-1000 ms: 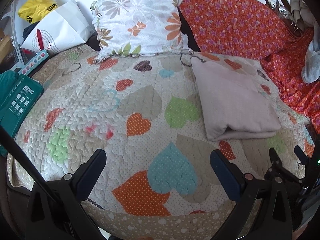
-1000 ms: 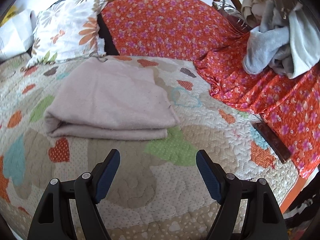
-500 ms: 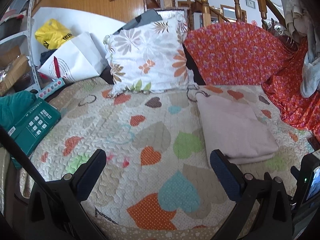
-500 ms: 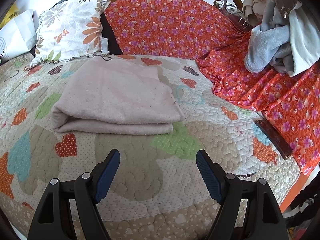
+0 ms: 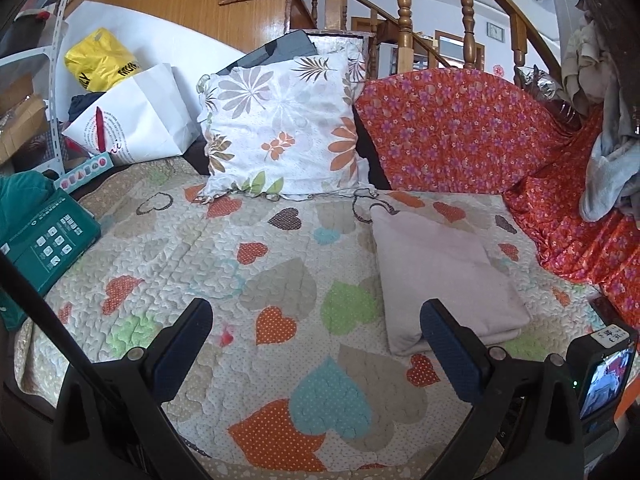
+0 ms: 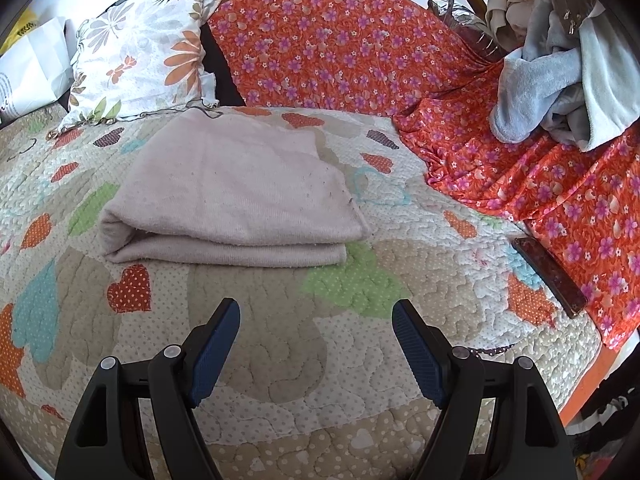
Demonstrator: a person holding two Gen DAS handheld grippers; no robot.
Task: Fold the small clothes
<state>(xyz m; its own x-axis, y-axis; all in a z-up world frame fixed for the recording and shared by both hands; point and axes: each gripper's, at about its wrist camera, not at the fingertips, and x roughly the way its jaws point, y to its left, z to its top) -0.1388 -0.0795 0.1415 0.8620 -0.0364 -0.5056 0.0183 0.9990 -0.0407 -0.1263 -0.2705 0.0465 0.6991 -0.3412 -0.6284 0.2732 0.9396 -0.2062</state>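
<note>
A pale pink garment (image 6: 236,196) lies folded flat on the heart-patterned quilt (image 6: 360,288); it also shows in the left wrist view (image 5: 444,276), to the right of centre. My left gripper (image 5: 316,320) is open and empty, above the quilt's front part, left of the garment. My right gripper (image 6: 316,320) is open and empty, a little in front of the garment's near edge, not touching it. A heap of pale blue and grey clothes (image 6: 560,88) lies on the orange floral cover at the far right.
A floral pillow (image 5: 284,136) leans at the back. A green box (image 5: 44,240), a white paper bag (image 5: 136,120) and a yellow bag (image 5: 100,60) are at the left. A dark phone (image 6: 550,276) lies near the quilt's right edge. The orange floral cover (image 6: 360,48) drapes the backrest.
Both grippers have pulled back and tilted up from the quilt; the left view now takes in the staircase and railing. The folded garment has not moved. Both jaws stay open.
</note>
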